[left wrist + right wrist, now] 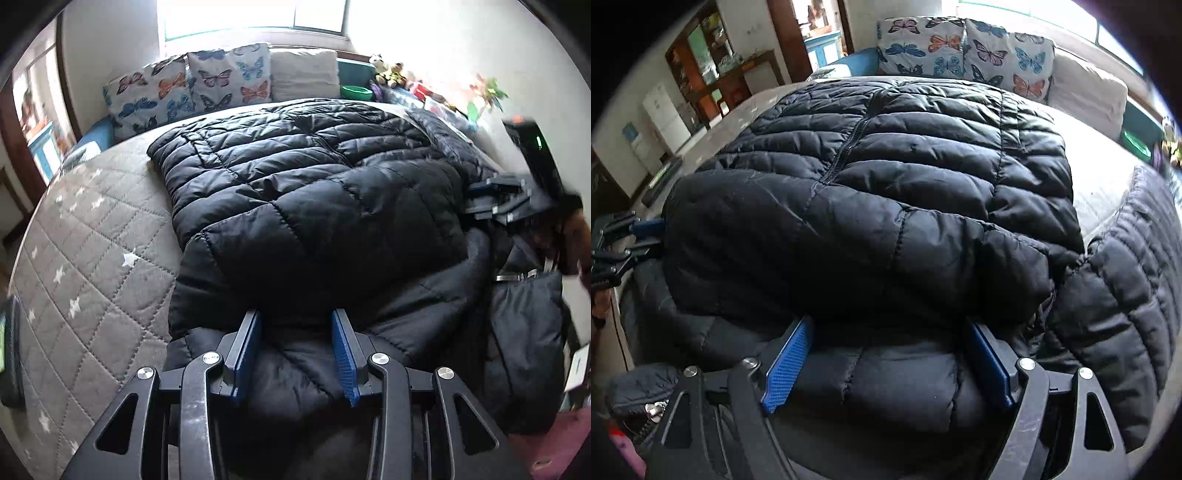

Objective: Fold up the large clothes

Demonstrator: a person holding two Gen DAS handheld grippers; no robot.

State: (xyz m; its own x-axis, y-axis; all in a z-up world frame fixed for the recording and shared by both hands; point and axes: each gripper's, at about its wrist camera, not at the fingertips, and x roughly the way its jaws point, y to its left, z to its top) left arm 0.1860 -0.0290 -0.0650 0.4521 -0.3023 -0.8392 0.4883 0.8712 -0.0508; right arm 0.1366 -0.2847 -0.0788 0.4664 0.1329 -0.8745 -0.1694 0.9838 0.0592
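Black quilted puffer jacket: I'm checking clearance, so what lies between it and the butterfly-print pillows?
Bare grey quilted bedspread separates jacket from pillows, seen in the left wrist view.

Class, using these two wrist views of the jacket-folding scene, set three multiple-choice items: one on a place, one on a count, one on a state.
1. Where does the black puffer jacket lie?
A. On the grey quilted bedspread
B. On a chair
C. On the floor

2. How many butterfly-print pillows stand at the head of the bed?
A. One
B. Two
C. Four

3. How do the left gripper and the right gripper stand?
A. Both shut flat
B. One open, one shut
C. Both open, padding between the fingers

Answers:
1 A: star-patterned quilt shows beside the jacket.
2 B: two sit side by side, next to a plain white pillow.
3 C: each wrist view shows blue pads spread apart around jacket fabric.
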